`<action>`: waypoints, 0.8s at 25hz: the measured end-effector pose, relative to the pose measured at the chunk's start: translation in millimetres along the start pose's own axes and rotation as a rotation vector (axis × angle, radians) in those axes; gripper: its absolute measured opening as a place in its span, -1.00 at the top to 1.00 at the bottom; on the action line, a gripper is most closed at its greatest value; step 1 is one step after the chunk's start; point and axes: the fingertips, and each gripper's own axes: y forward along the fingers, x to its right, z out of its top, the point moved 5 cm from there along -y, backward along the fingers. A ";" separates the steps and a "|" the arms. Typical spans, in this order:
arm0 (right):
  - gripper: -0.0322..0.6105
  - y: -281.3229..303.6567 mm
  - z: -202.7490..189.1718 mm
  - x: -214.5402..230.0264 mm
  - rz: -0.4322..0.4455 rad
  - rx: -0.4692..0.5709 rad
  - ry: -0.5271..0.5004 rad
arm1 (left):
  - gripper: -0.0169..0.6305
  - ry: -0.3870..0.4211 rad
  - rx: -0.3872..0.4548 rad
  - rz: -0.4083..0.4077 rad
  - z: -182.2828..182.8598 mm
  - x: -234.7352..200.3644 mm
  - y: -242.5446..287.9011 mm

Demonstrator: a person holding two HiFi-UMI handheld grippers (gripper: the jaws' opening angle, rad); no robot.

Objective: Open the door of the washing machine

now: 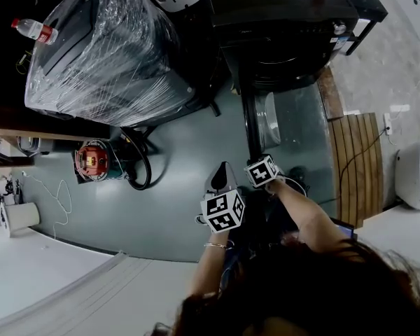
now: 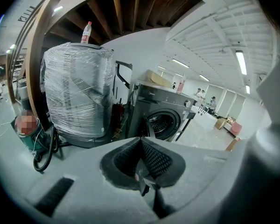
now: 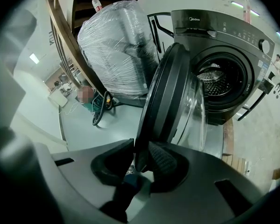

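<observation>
Right gripper (image 3: 138,157) is closed on the outer rim of the door (image 3: 170,97), with the rim edge seated between its jaws. From this gripper the door is seen edge-on, swung well out from the washing machine (image 3: 233,36), and the drum (image 3: 218,85) opening is fully exposed. Left gripper (image 2: 141,148) has its jaws together on nothing and hangs well apart from the machine. Assessment: the latch is released and the opening is largely done. At most, further swing and release of the rim remain.
</observation>
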 end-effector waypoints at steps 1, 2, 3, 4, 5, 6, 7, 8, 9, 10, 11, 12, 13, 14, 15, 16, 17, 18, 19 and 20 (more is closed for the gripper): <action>0.60 1.7 1.7 -4.0 -0.002 0.002 -0.001 | 0.91 0.000 0.002 0.000 0.2 -4.4 -1.3; 0.59 3.5 3.4 -7.9 -0.004 0.003 -0.003 | 0.91 0.000 0.003 -0.001 0.5 -8.9 -2.5; 0.59 5.1 5.0 -11.6 -0.006 0.003 -0.004 | 0.91 -0.001 0.005 -0.002 0.9 -13.2 -3.5; 0.59 6.8 6.8 -15.2 -0.008 0.003 -0.004 | 0.91 -0.001 0.007 -0.004 1.2 -17.5 -4.4; 0.59 8.6 8.7 -18.8 -0.010 0.003 -0.003 | 0.91 -0.001 0.008 -0.006 1.5 -21.9 -5.4; 0.59 10.8 10.5 -22.3 -0.012 0.004 -0.002 | 0.91 -0.001 0.009 -0.009 1.6 -26.3 -6.3; 0.59 13.1 12.1 -25.7 -0.014 0.004 -0.001 | 0.91 0.000 0.010 -0.012 1.6 -30.8 -7.3; 0.58 15.1 13.7 -28.9 -0.018 0.005 -0.001 | 0.91 0.002 0.010 -0.015 1.4 -35.3 -8.4; 0.58 16.9 15.6 -32.0 -0.023 0.006 0.000 | 0.91 0.003 0.010 -0.018 1.3 -39.9 -9.6; 0.58 18.6 17.7 -35.2 -0.027 0.007 0.002 | 0.91 0.004 0.009 -0.022 1.5 -44.6 -10.8; 0.58 20.5 20.1 -38.4 -0.030 0.009 0.006 | 0.91 0.005 0.009 -0.025 1.9 -49.3 -12.0; 0.58 22.6 22.4 -41.7 -0.033 0.010 0.011 | 0.91 0.007 0.008 -0.028 2.0 -54.1 -13.2; 0.58 24.8 24.6 -44.8 -0.037 0.011 0.017 | 0.91 0.011 0.006 -0.031 1.7 -58.8 -14.4; 0.58 26.9 26.5 -47.9 -0.041 0.013 0.023 | 0.91 0.013 0.004 -0.034 0.9 -63.2 -15.8; 0.58 29.0 28.2 -50.8 -0.046 0.015 0.028 | 0.91 0.015 0.002 -0.036 -0.1 -67.4 -17.4; 0.58 30.9 29.9 -53.6 -0.050 0.017 0.033 | 0.91 0.015 0.000 -0.038 -1.1 -71.4 -19.0; 0.58 32.7 31.6 -56.1 -0.055 0.018 0.038 | 0.91 0.014 -0.001 -0.039 -1.9 -75.1 -20.7; 0.58 34.4 33.3 -58.4 -0.058 0.020 0.043 | 0.91 0.013 -0.001 -0.039 -2.4 -78.5 -22.3; 0.58 36.0 35.0 -60.8 -0.061 0.021 0.048 | 0.91 0.012 0.000 -0.039 -2.8 -81.8 -24.0; 0.58 37.8 36.4 -63.4 -0.063 0.022 0.053 | 0.91 0.010 0.001 -0.037 -3.2 -85.1 -25.5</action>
